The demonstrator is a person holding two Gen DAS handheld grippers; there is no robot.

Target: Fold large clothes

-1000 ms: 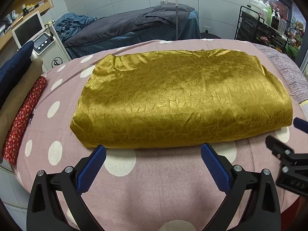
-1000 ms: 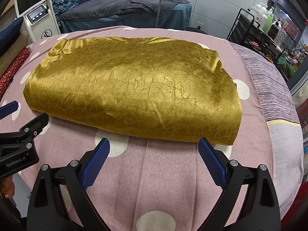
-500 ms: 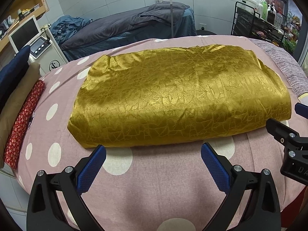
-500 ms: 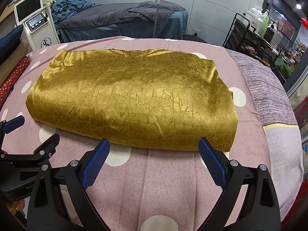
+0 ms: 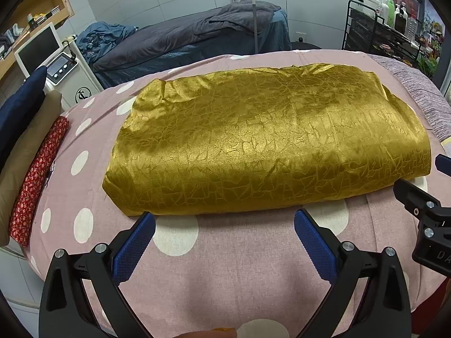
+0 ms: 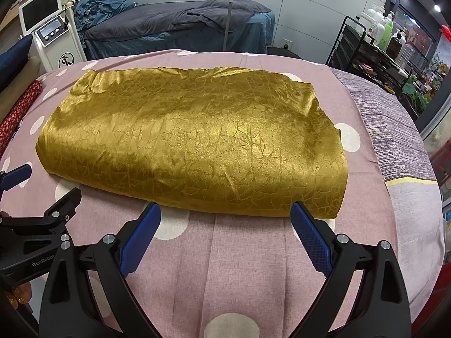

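Bed, one: pink cover with white dots, the work surface; you used its broad flat top so the large piece could lie spread for folding.

Gold cloth, one: shiny, crackle-patterned, lying across the middle of the bed as a wide rectangle, seemingly already doubled, with a rounded fold along the near edge. It sat well clear of the bed's borders, which I judge left you room for a further fold from either end.

Massage couch, one: behind the bed, under dark covers, no part in the job.

Wire rack, one: at the far right, loaded with bottles too many and too small to count.

Machine with screen, one: far left, idle.

Rolled cloths, at least three: red-printed, tan and navy, stacked along the bed's left side, seemingly kept out of the way.

Left gripper, one: you held it low, just short of the cloth's near left corner, fingers spread wide and empty, touching nothing.

Right gripper, one: likewise spread and empty, just before the near right edge. Each showed at the margin of the other's camera, so you held them side by side, apparently poised to take the near edge together.
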